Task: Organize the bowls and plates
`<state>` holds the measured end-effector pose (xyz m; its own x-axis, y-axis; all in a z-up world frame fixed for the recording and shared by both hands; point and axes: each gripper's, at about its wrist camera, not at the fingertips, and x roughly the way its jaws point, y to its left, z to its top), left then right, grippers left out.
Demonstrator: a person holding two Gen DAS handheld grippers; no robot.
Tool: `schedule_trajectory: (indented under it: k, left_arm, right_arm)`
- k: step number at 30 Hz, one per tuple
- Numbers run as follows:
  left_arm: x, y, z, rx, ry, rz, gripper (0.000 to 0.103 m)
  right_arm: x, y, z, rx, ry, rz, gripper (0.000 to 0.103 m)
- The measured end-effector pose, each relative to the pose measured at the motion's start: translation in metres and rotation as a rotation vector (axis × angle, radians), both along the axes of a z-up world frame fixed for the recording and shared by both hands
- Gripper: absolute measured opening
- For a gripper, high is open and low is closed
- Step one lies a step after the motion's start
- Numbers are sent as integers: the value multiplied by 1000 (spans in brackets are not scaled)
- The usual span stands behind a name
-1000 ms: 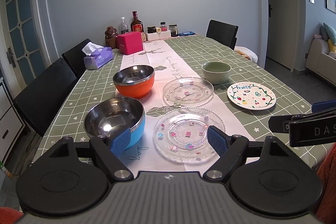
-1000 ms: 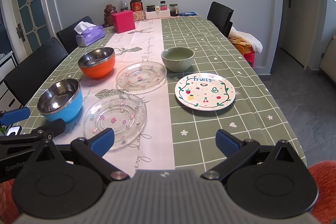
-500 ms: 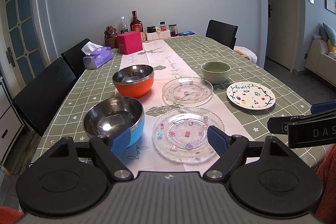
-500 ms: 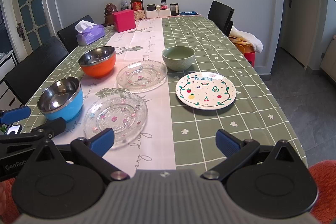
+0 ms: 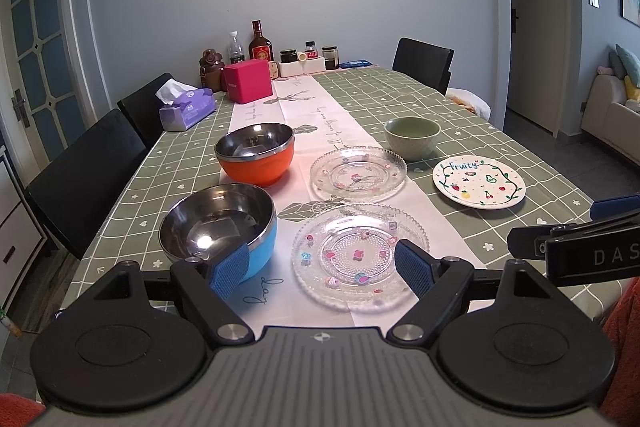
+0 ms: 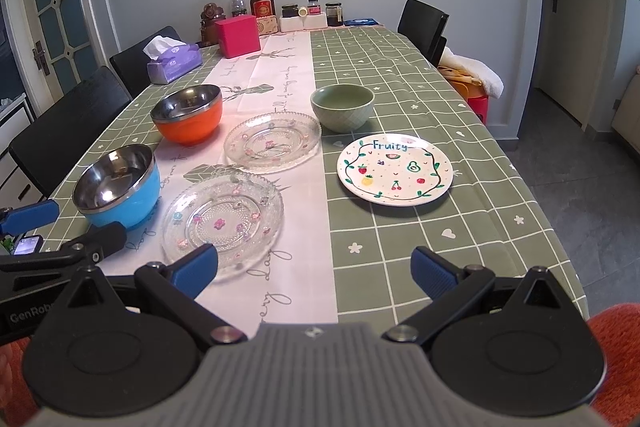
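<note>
A blue steel bowl point(image 5: 224, 231) point(image 6: 118, 185) and a near glass plate point(image 5: 360, 255) point(image 6: 222, 221) sit at the table's front. Behind them are an orange steel bowl point(image 5: 256, 153) point(image 6: 188, 117), a far glass plate point(image 5: 358, 173) point(image 6: 272, 141), a green bowl point(image 5: 412, 137) point(image 6: 343, 107) and a white "Fruity" plate point(image 5: 478, 185) point(image 6: 395, 169). My left gripper point(image 5: 322, 269) is open and empty, above the front edge before the near glass plate. My right gripper point(image 6: 314, 269) is open and empty, before the runner and the white plate.
A pink box point(image 5: 248, 81), a purple tissue box point(image 5: 186, 109), bottles and jars point(image 5: 262, 45) stand at the table's far end. Black chairs point(image 5: 86, 171) line the left side, one point(image 5: 422, 61) the far right. The green tablecloth's point(image 6: 440, 227) front edge is close.
Both views have shifted slightly; the dishes sit a little closer and higher in the right wrist view. Both grippers stay open and nothing on the table has moved.
</note>
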<state>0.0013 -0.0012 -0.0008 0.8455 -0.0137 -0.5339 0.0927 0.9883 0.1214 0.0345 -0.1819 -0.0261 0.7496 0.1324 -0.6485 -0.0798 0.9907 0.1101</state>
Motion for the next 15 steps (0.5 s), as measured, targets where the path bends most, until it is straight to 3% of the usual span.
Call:
schedule_trajectory:
  k: [15]
  left_arm:
    - [-1, 2, -1, -7, 2, 2, 97]
  right_arm:
    - [1, 2, 0, -7, 6, 11, 100]
